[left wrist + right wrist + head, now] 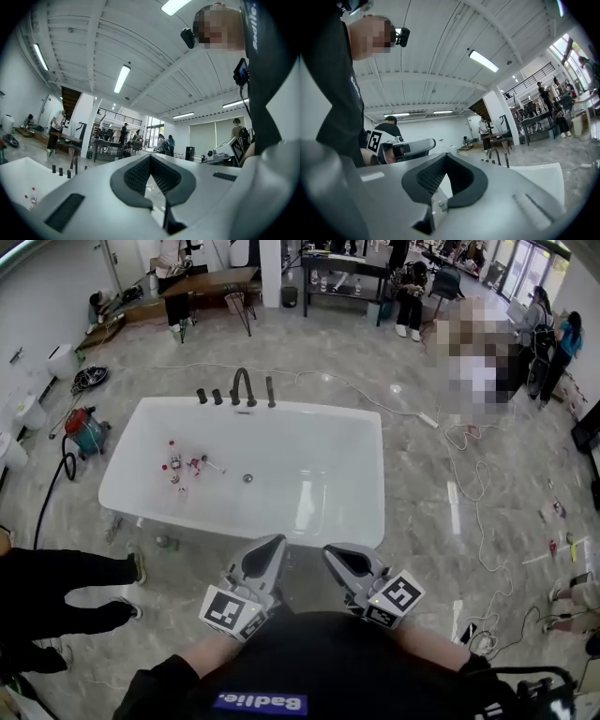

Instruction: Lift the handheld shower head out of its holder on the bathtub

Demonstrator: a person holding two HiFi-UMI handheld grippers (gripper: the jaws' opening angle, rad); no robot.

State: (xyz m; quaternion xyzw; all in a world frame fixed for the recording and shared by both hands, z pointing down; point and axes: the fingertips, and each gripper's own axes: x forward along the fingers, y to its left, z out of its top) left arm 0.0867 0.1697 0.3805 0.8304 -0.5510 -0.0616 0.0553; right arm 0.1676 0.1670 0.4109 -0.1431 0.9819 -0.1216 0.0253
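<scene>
- The handheld shower head (271, 392) is taken to be the slim dark post at the right end of the fittings on the far rim of the bathtub (319, 412). It is seated in its holder, just right of the arched spout (244, 385).
- Its long axis is upright, so the lift is judged to run straight up along that axis.
- Both tools are held low, close to the body and on the near side of the tub. The whole basin lies between them and the post, which is well apart from both.
- The left hand-held gripper (277, 540) is seen pressed together at the tips, with nothing between the pads (133, 176).
- The right hand-held gripper (330, 551) is likewise closed tip to tip and holds nothing.
- In the head view the post lies almost dead ahead of the left tool. From the right tool it lies ahead and off to the left.
- The left is judged marginally nearer, though the difference is slight.
- In the right gripper view the post (506, 160) is seen ahead and right of the jaws, beside the spout (494, 157).
- Either tool would need its jaws spread before it could close on the upright post from the side.
</scene>
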